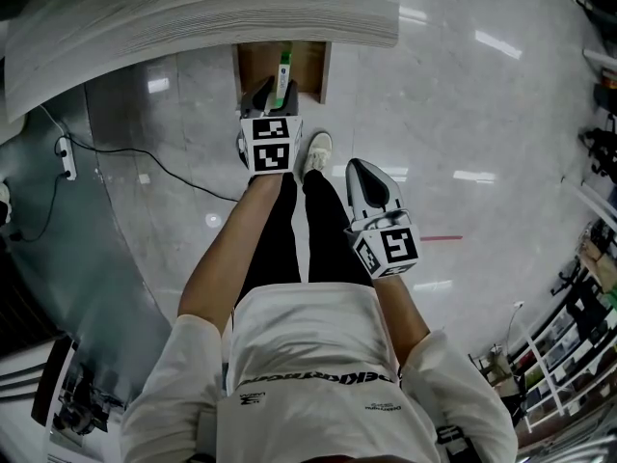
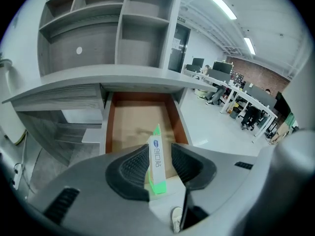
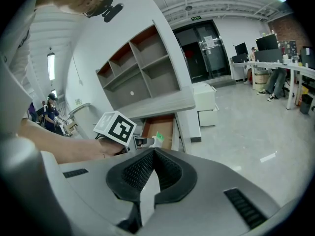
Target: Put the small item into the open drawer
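Floor (image 1: 463, 114): under open drawer (image 2: 133, 122).
Box (image 2: 156, 163): over drawer; likely light, stiff; pinch sides.
Left fingers (image 2: 130, 168): wide, box loose.
Right fingers (image 3: 170, 173): closed, empty.

Drawer (image 1: 253, 66) back hidden under desktop (image 1: 212, 8); box (image 2: 156, 163) print unreadable.

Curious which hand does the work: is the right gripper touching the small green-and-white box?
Apart. The head view shows the right gripper back beside the person's shoe, with bare floor between it and the box at the drawer.
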A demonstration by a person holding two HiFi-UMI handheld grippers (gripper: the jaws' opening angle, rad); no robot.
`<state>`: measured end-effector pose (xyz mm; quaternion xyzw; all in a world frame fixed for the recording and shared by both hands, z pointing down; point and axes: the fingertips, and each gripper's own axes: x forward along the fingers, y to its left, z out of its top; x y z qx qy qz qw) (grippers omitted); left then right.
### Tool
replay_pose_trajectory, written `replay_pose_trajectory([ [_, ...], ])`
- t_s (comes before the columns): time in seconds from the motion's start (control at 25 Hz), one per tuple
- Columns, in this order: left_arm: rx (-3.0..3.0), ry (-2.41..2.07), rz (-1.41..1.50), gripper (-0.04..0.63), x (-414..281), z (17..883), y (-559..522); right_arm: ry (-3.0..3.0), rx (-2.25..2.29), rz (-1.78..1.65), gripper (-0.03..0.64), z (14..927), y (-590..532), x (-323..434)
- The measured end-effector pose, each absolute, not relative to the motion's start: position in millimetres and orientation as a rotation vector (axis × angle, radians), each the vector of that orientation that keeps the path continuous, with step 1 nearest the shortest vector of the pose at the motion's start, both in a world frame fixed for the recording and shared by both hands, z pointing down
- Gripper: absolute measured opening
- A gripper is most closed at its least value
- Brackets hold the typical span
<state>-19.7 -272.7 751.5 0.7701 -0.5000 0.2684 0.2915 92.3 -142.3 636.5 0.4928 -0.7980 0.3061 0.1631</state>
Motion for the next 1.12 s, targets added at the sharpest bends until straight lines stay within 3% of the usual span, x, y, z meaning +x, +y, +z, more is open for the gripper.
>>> replay_pose_trajectory([
  [1.12,2.263,-1.383,0.533,0.023,-39.1,524.6,-230.5,-2.418,1.397,0.691,0.029,468.3,-152.6,72.8],
])
